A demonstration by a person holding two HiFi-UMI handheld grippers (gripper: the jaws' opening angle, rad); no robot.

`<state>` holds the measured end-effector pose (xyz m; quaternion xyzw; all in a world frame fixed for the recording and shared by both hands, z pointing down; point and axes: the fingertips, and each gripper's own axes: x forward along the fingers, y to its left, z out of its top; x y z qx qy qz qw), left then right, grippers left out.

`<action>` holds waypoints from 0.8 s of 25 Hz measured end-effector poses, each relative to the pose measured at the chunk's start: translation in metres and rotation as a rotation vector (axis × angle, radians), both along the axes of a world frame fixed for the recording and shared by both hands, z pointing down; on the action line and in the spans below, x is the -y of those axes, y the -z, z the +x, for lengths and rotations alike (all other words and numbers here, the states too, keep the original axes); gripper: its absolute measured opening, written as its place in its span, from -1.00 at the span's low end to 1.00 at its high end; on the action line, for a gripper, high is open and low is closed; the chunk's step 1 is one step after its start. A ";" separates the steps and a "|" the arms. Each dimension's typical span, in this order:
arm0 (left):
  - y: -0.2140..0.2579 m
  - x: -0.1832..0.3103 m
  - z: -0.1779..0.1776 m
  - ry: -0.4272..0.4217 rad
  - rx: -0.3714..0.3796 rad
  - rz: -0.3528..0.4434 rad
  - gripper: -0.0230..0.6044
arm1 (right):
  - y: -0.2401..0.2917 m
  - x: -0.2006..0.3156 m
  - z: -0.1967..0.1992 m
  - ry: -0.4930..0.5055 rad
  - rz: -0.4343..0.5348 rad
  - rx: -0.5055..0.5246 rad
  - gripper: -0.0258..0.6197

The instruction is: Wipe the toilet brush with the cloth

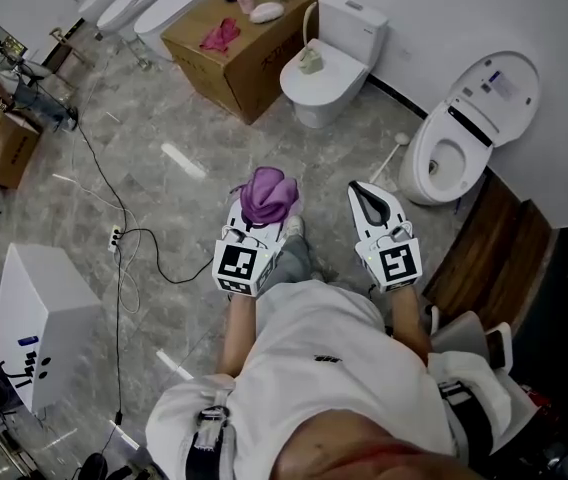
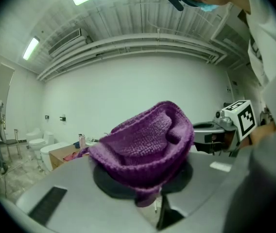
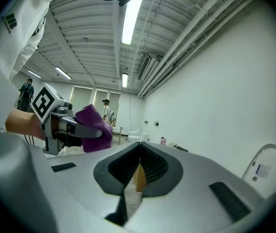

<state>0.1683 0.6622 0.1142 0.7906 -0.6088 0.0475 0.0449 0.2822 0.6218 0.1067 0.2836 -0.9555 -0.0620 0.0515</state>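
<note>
A purple knitted cloth point(image 1: 267, 194) is bunched at the tips of my left gripper point(image 1: 263, 210), which is shut on it. In the left gripper view the cloth point(image 2: 145, 147) bulges above the closed jaws and hides their tips. My right gripper point(image 1: 373, 194) is held level beside the left one, its jaws together point(image 3: 139, 171) with nothing between them. The toilet brush point(image 1: 390, 158), a thin white handle, stands on the floor ahead of the right gripper, between two toilets. From the right gripper view, the cloth point(image 3: 95, 125) shows at the left.
A white toilet point(image 1: 324, 68) stands straight ahead. Another with its lid up point(image 1: 454, 148) is at the right. A cardboard box point(image 1: 234, 53) carries a pink rag and bottles. A cable point(image 1: 124, 238) crosses the floor, a white cabinet point(image 1: 34, 318) is left, wooden panels point(image 1: 494, 248) right.
</note>
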 end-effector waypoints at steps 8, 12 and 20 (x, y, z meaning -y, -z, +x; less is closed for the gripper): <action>-0.012 0.058 -0.035 0.004 -0.006 -0.011 -0.66 | -0.010 0.055 -0.038 0.011 -0.018 -0.025 -0.93; -0.015 0.094 -0.061 -0.010 -0.005 -0.026 -0.66 | -0.013 0.092 -0.062 -0.004 -0.032 -0.037 -0.93; -0.012 0.167 -0.122 -0.040 -0.012 -0.020 -0.66 | -0.011 0.160 -0.124 -0.025 -0.029 -0.062 -0.93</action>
